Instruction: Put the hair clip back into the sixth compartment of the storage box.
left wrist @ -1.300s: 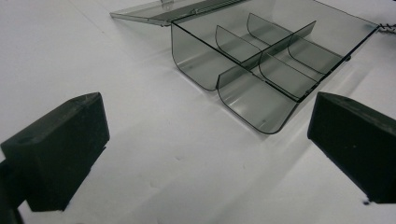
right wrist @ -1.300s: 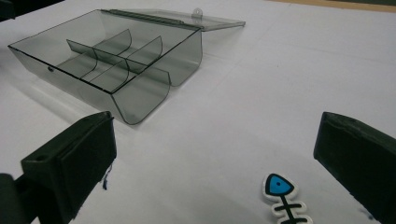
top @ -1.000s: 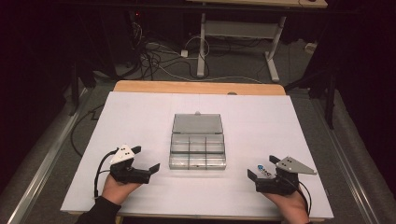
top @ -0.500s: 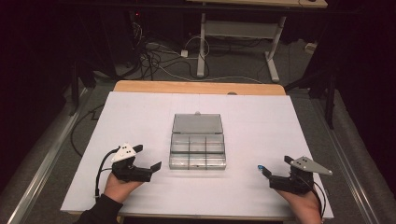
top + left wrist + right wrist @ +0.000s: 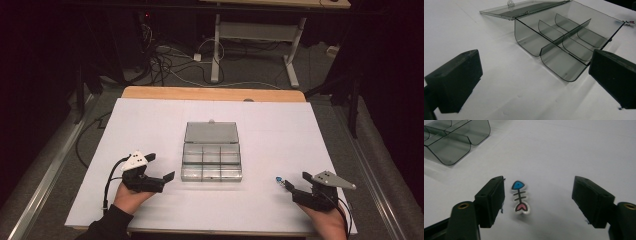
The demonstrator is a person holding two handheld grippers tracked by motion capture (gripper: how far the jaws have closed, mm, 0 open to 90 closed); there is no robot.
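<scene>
1. Right gripper [image 5: 292,186] sits at the near right of the white table [image 5: 150,120]. Its jaws have just been closing but stand apart, pads clear of the fish-skeleton charm [image 5: 520,196].
2. The charm lies flat on the table between those jaws, nearer one jaw and touching neither; blue head away from the gripper, pink tail toward it.
3. Left gripper [image 5: 162,167] at near left: jaws wide, nothing between them, aimed at the box.
4. Smoked clear compartment box [image 5: 211,161] mid-table between the grippers, well apart from the charm.
5. Its lid [image 5: 210,132] lies folded back flat on the far side.
</scene>
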